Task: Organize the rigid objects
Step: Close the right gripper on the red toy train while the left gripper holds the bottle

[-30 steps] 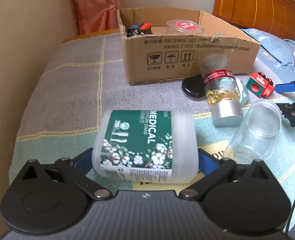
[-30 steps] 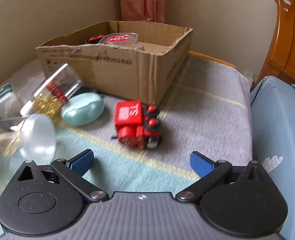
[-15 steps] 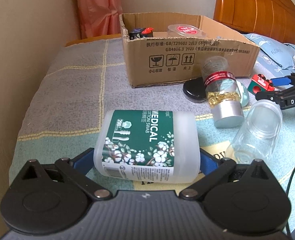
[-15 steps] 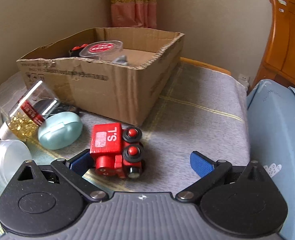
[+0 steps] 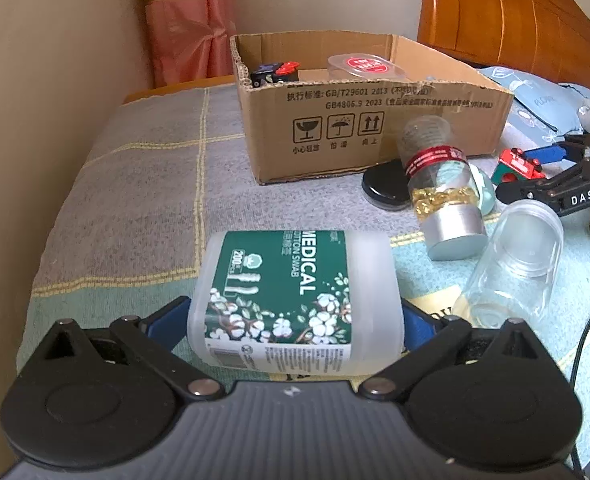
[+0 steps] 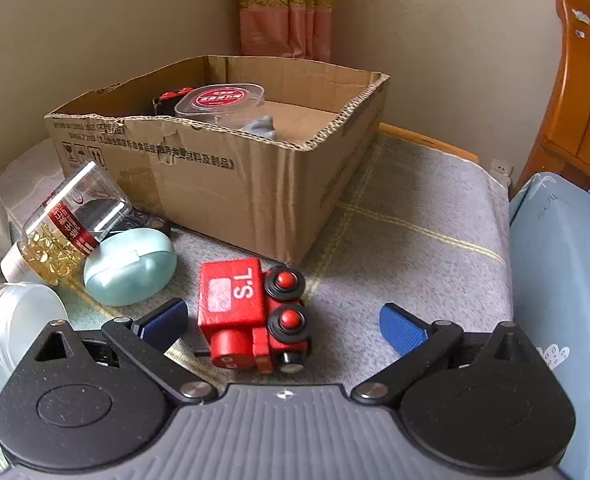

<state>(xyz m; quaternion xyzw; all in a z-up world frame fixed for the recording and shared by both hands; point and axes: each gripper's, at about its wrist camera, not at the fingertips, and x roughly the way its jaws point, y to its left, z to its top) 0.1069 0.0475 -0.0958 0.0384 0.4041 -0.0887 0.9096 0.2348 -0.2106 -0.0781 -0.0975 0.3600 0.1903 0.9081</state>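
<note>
My left gripper [image 5: 295, 320] is shut on a white cotton swab box [image 5: 295, 300] with a green label, held sideways above the bed. My right gripper [image 6: 285, 322] is open, with a red toy train [image 6: 251, 316] between its fingers on the blanket, nearer the left finger. The right gripper [image 5: 551, 172] also shows in the left wrist view beside the train [image 5: 515, 164]. An open cardboard box [image 6: 223, 160] stands behind, holding a clear tub with a red lid [image 6: 221, 100] and a black and red toy [image 6: 169, 100].
A capsule jar [image 5: 441, 192] leans on a mint case [image 6: 129, 266] by a black lid [image 5: 385, 186]. An empty clear jar [image 5: 515, 264] lies at the right. A wall runs along the left; a blue pillow [image 6: 567, 300] and wooden headboard [image 5: 515, 32] are at the right.
My right gripper has moved forward so the red train now sits between its open fingers. My left gripper has lifted the swab box slightly; the box looks farther below.
</note>
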